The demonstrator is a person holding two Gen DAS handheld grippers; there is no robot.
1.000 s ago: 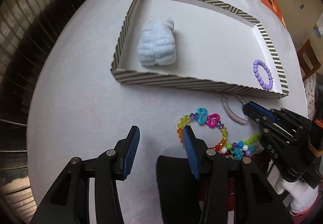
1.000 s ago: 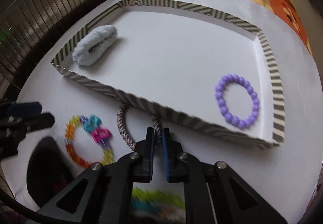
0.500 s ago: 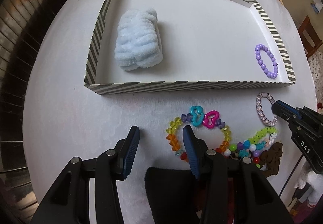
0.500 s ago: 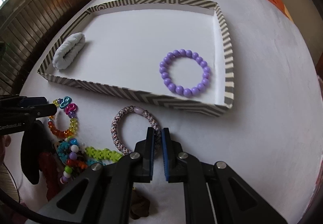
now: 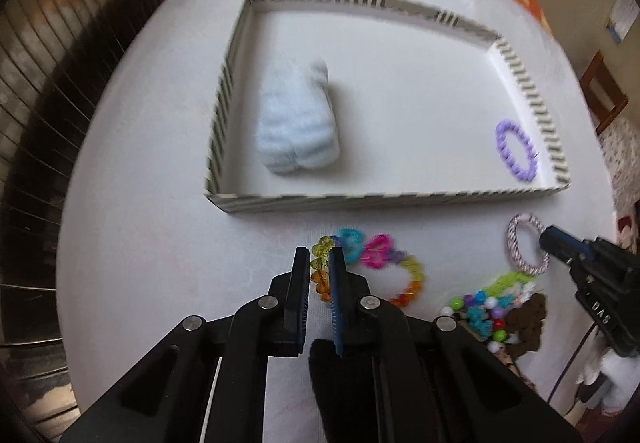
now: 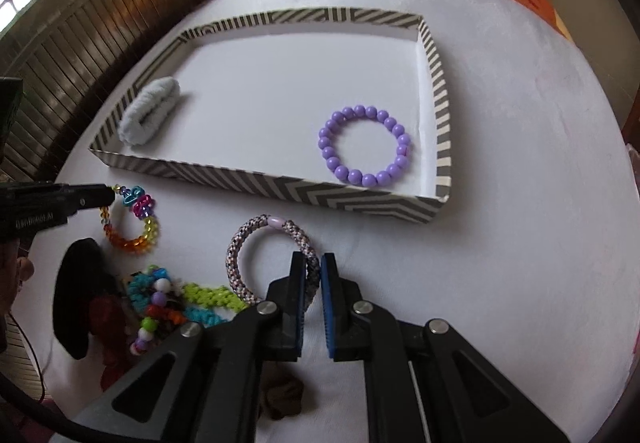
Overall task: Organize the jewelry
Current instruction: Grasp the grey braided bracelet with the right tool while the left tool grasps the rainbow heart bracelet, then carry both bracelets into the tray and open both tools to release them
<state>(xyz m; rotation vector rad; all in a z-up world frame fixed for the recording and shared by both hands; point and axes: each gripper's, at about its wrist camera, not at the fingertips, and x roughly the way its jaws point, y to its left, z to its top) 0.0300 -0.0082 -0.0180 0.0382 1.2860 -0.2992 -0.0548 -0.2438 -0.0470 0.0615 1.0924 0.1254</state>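
A striped tray (image 6: 438,147) sits on a white table (image 6: 520,123). Inside the tray, a purple bead bracelet (image 6: 364,145) lies near the right wall. A fluffy light blue hair band (image 6: 150,115) lies by the left wall.

The other jewelry is on the table in front of the tray. The right gripper (image 6: 311,277) has its two jaws close together, pinching the near side of a woven bracelet (image 6: 256,239). That bracelet lies flat on the table, just in front of the tray.

The left gripper (image 5: 319,267) has its jaws close together too, pinching the yellow and orange beads of a rainbow bracelet (image 5: 376,259). This bracelet has a blue heart and a pink heart on it. It lies left of the woven bracelet.

Near both bracelets is a pile of bead strings (image 6: 172,303), green, blue and many colors. A black cloth thing (image 6: 80,283) lies beside the pile.
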